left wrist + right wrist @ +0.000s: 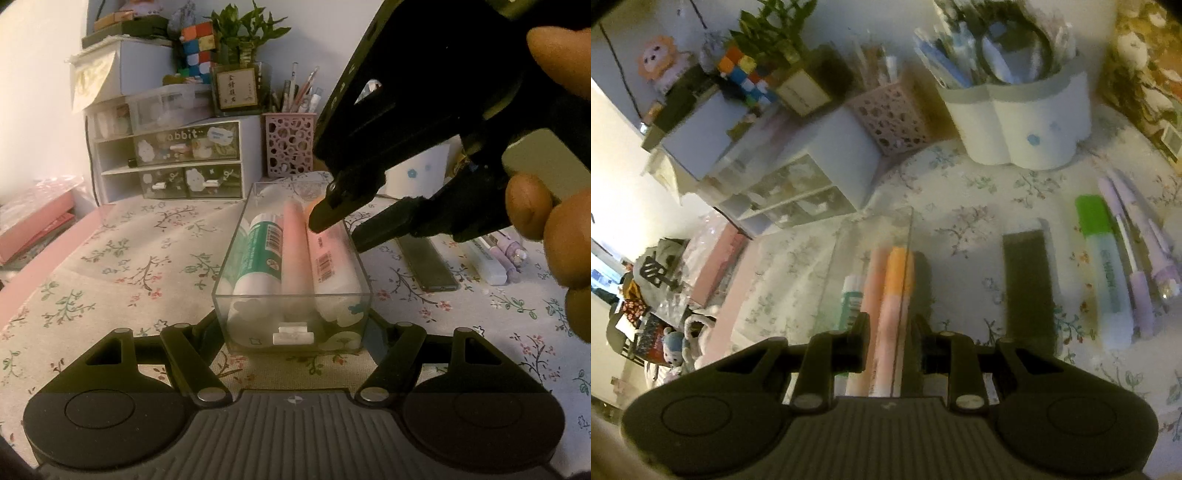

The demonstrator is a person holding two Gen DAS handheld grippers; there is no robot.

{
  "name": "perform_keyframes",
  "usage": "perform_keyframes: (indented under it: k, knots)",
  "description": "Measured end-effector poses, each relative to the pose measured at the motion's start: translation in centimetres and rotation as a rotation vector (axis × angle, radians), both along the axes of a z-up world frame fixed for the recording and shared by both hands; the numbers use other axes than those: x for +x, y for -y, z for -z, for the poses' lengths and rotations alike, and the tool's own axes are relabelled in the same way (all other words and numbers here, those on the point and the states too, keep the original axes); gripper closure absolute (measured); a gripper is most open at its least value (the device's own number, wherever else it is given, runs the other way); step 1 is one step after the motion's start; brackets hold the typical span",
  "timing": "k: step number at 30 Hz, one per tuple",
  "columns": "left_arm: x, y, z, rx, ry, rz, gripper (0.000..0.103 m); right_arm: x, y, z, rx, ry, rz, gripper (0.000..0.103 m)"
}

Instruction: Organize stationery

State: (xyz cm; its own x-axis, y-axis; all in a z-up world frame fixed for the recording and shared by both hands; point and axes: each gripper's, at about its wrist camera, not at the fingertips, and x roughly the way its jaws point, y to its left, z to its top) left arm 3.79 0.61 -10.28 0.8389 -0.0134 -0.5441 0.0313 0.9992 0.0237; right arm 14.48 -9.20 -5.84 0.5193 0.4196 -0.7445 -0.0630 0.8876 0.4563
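A clear plastic box (236, 243) lies lengthways on the flowered cloth, and my left gripper (295, 325) is shut on its near end, one finger on each side wall. Inside lie a green-and-white glue stick (258, 254), a pink tube (293, 251) and a pink highlighter (332, 266) with an orange cap, set along the right wall. My right gripper (340, 232) reaches down from the upper right. One of its fingers is inside the box and the other is at the right wall. In the right wrist view my right gripper (890, 332) is shut on the highlighter (895, 280).
Right of the box lie a flat black bar (1028, 280), a green highlighter (1104, 266) and purple pens (1137, 258). Behind stand a white flower-shaped holder (1019, 122), a pink pen cup (290, 144) and a small drawer unit (177, 155). A person's fingers (528, 206) hold the right gripper.
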Motion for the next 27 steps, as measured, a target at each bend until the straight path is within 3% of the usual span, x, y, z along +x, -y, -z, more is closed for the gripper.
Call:
perform_keyframes:
  k: [8,12,20,23,27]
  knots:
    - [0.0,0.0,0.0,0.0,0.0,0.0,0.03,-0.4,-0.5,-0.4,-0.042,0.037,-0.04,0.079]
    - [0.0,0.0,0.0,0.0,0.0,0.0,0.03,-1.1,-1.5,-0.9,-0.115,0.096,-0.087,0.079]
    - [0.1,0.0,0.0,0.002,0.001,0.001,0.03,-1.0,-1.2,-2.0,-0.07,0.15,-0.166,0.079]
    - [0.1,0.1,0.0,0.003,0.0,0.003,0.03,1.1,-2.7,-3.3,-0.163,0.185,-0.25,0.079]
    - [0.1,0.1,0.0,0.004,0.0,0.004,0.03,6.3,-4.1,-2.9,-0.245,0.125,-0.392,0.078]
